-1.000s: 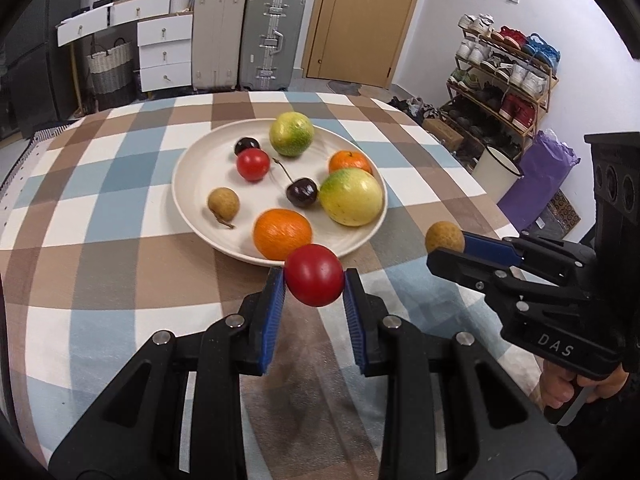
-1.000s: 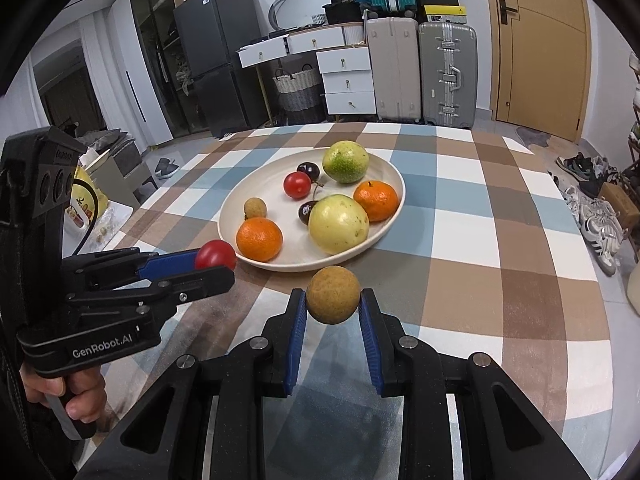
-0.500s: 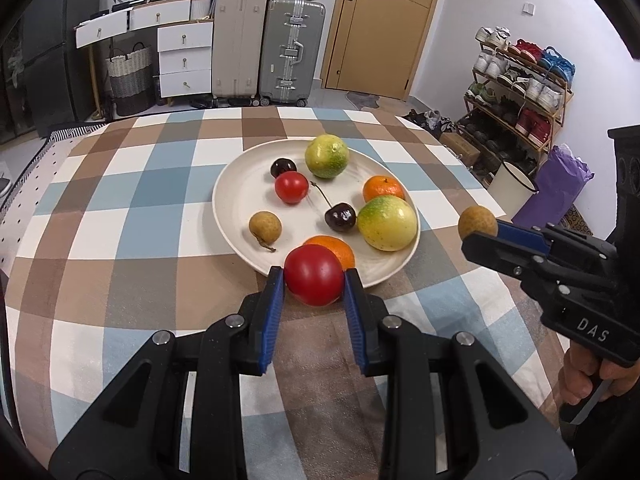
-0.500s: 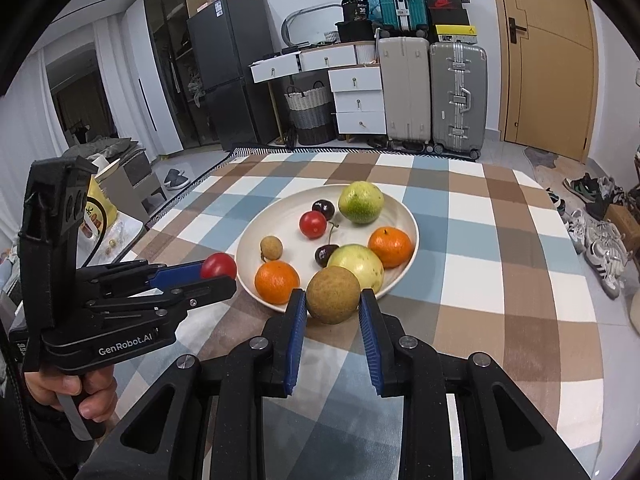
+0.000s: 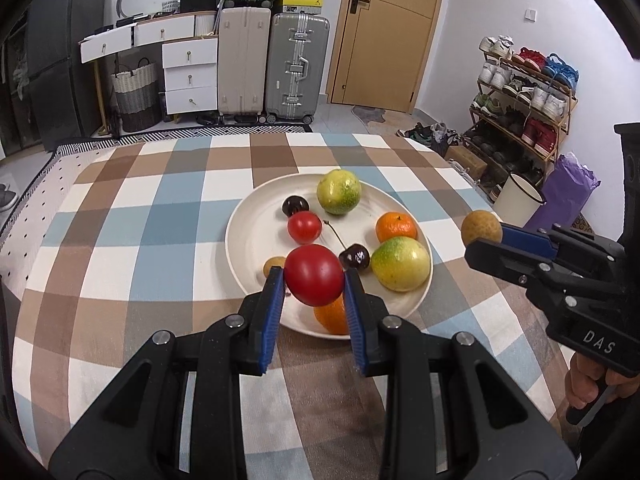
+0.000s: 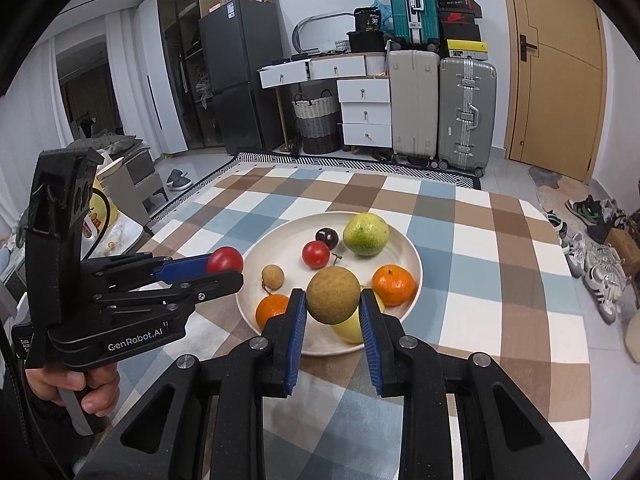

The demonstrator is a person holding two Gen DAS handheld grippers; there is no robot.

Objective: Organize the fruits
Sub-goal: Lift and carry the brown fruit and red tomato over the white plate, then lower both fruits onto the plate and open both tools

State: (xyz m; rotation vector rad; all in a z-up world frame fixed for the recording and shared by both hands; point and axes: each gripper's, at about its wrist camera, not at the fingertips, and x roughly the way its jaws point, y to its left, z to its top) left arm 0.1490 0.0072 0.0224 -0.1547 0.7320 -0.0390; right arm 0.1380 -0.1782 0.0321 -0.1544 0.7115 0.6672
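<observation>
Left wrist view, left to right: checked cloth in brown, blue and white covers the desk point(image 5: 120, 240). Lower centre of frame, left hand-held gripper point(image 5: 314, 280) clamped on a red tomato point(image 5: 314, 275), blue pads pressed to both sides, fruit lifted over the near rim of the white plate point(image 5: 248, 248). Small tan longan point(image 5: 272, 267) peeks out just left of the left pad, on the plate. Behind the held tomato: a second, smaller tomato point(image 5: 304, 227), a dark cherry point(image 5: 295, 205) touching it at the far side, a green citrus point(image 5: 339, 191) toward the back rim. Right of the held tomato: a stemmed cherry point(image 5: 354, 256), then a large yellow-green fruit point(image 5: 400, 264), an orange mandarin point(image 5: 396, 226) behind it. Another orange point(image 5: 331, 316) sits at the near rim, mostly hidden behind the gripper pads. At the right edge, right hand-held gripper point(image 5: 482, 236) closed on a brown round fruit point(image 5: 481, 228), held beyond the plate's right rim; a hand point(image 5: 592, 380) grips its handle at lower right. Right wrist view: left gripper point(image 6: 224, 266) at frame left with tomato point(image 6: 225, 259) beside the plate's left rim point(image 6: 244, 276); right gripper point(image 6: 333, 300) at centre pinching the brown fruit point(image 6: 333, 295) above the plate's near part. Whether that fruit is a passion fruit or large longan, unclear.
</observation>
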